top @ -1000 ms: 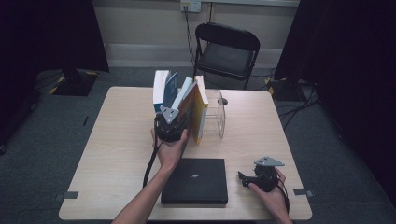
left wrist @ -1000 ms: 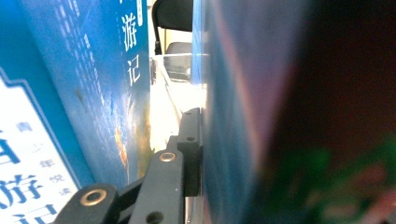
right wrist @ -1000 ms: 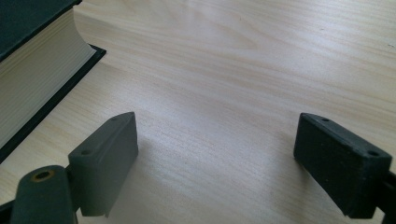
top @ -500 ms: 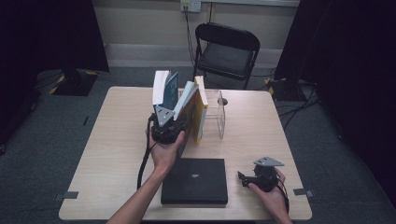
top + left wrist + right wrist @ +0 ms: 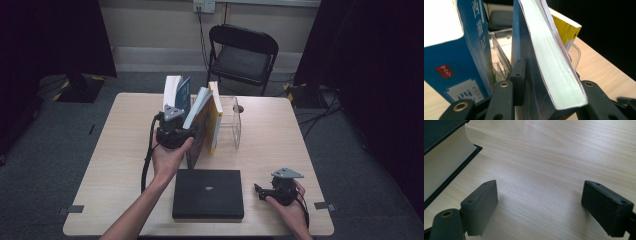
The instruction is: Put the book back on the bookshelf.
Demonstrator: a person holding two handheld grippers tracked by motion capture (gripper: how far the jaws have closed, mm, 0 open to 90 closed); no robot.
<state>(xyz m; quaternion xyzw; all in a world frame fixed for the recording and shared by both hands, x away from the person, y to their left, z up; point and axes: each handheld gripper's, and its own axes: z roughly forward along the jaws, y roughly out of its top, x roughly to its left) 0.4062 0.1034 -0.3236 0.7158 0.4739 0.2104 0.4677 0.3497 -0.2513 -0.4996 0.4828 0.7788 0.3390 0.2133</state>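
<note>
Two grippers work over the pale wooden table (image 5: 125, 150). Standing on edge in the clear rack (image 5: 235, 125), the blue-covered book (image 5: 554, 75) leans rightward toward the yellow book (image 5: 567, 32), long axis upright, pale page edge facing the camera. It sits between the left gripper (image 5: 174, 131) jaws, which have just been easing apart. The right gripper (image 5: 541, 205) rests spread wide and empty beside the black book (image 5: 208, 192).

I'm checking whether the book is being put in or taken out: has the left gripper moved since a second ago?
Yes. The left gripper has drawn back from the clear rack, toward the black book.
</note>
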